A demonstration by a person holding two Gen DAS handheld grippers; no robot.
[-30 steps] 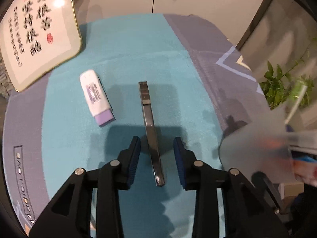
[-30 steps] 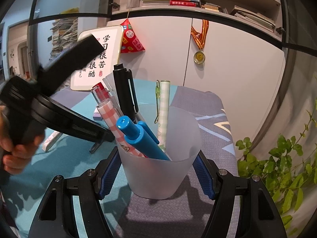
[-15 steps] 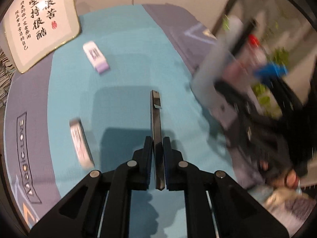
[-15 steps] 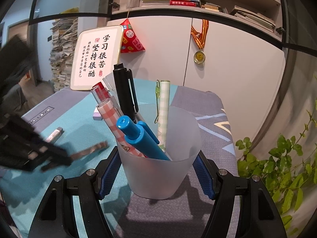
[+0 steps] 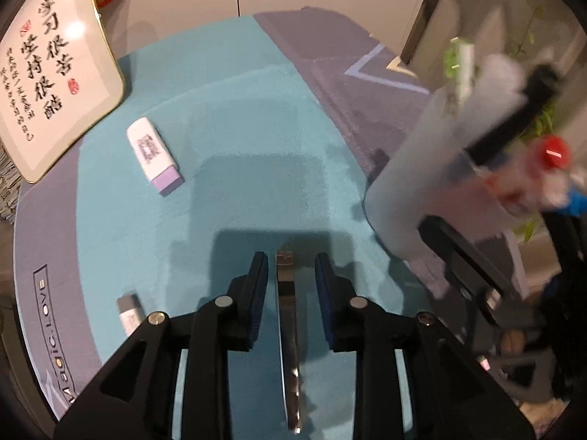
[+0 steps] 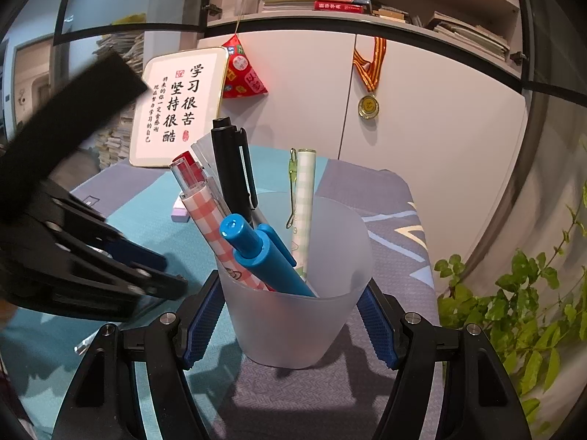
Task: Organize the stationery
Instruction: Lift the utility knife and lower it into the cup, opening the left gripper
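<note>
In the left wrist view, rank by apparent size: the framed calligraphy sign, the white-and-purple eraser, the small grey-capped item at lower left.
1. Framed calligraphy sign.
2. White-and-purple eraser.
3. Small grey-capped item, partly hidden by the left gripper, so unsure.

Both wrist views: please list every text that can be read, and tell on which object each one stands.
"学习很苦 坚持很酷": framed sign.
Small column and red seals on the sign: too small to read.
"Magic.LOVE": edge of the table mat.
Printed labels on the eraser, the red pouch, the book spines and the medal: too small or blurred.
</note>
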